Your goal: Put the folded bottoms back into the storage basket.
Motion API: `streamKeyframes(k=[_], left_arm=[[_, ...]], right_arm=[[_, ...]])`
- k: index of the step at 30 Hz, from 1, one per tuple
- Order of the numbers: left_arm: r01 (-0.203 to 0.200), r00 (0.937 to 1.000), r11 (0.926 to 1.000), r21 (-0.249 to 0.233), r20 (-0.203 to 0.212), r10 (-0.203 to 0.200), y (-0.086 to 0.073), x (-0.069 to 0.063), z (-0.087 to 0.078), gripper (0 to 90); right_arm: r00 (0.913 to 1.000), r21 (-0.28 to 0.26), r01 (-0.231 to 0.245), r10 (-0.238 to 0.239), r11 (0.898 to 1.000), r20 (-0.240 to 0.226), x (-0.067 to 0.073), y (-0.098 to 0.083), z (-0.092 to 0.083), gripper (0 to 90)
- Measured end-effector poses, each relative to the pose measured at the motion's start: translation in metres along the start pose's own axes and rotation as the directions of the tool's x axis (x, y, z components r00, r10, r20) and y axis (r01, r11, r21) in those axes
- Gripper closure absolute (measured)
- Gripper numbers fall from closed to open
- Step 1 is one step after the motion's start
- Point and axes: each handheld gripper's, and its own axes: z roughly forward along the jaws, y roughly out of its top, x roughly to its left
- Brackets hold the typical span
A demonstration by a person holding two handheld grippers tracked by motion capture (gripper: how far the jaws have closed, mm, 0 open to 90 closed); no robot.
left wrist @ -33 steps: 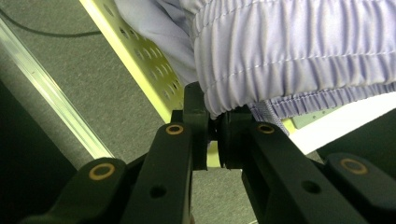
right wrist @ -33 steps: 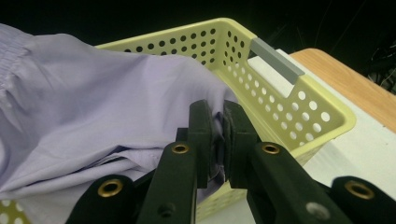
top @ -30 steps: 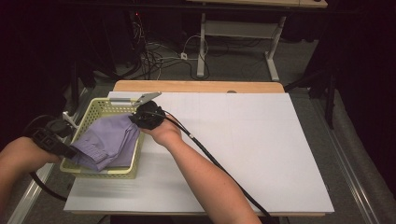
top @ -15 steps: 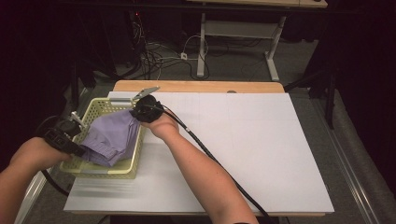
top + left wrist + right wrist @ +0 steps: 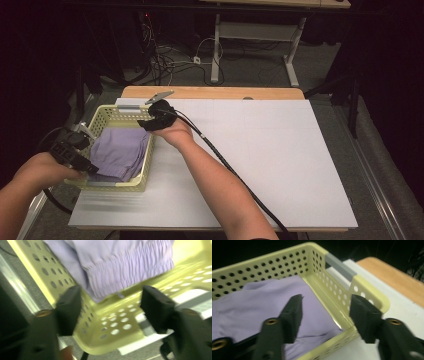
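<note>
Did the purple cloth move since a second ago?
Yes. The cloth has sunk flatter into the basket; before, it bulged toward the basket's right wall.

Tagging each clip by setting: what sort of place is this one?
Likely a lab or workshop rather than a home: a white-topped table on grey floor, loose cables behind it, and another desk frame in the dark background.
</note>
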Motion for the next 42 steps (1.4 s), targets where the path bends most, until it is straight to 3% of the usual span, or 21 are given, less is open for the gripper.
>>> streamKeyframes(k=[3,7,12,15,26,35,42], left_arm=[[-0.019,0.9998,0.9990,0.041,-0.005,0.019,0.002,-0.006,-0.001,14.8],[-0.013,0.9998,0.9981,0.060,-0.016,0.014,0.003,-0.010,-0.003,7.3],[0.053,0.9981,0.9964,0.066,0.029,-0.055,0.006,-0.007,-0.008,0.0],[0.060,0.9979,0.9958,0.069,0.018,-0.062,0.007,-0.008,-0.008,0.0],[0.041,0.9982,0.9973,0.061,0.040,-0.044,0.008,-0.016,-0.006,0.0],[0.021,0.9989,0.9971,0.073,0.041,-0.024,0.013,-0.031,0.002,0.0],[-0.006,0.9985,0.9965,0.083,0.055,0.002,0.020,-0.044,0.005,0.0]], right_arm=[[0.9997,-0.035,0.004,-0.005,0.999,-0.022,0.001,0.004,-0.016,32.8],[0.9993,-0.055,0.016,-0.018,0.998,-0.032,0.003,0.005,-0.033,19.9],[0.9999,-0.071,0.016,-0.016,0.997,-0.001,0.006,0.000,-0.047,0.4],[0.9996,-0.062,0.022,-0.021,0.998,0.020,0.007,-0.009,-0.052,0.3],[0.9991,-0.071,-0.022,0.024,0.997,0.036,-0.001,-0.044,-0.071,0.4],[0.9962,-0.072,-0.048,0.053,0.996,0.069,-0.008,-0.071,-0.095,0.4],[0.9936,-0.075,-0.034,0.042,0.997,0.105,-0.008,-0.088,-0.120,0.4]])
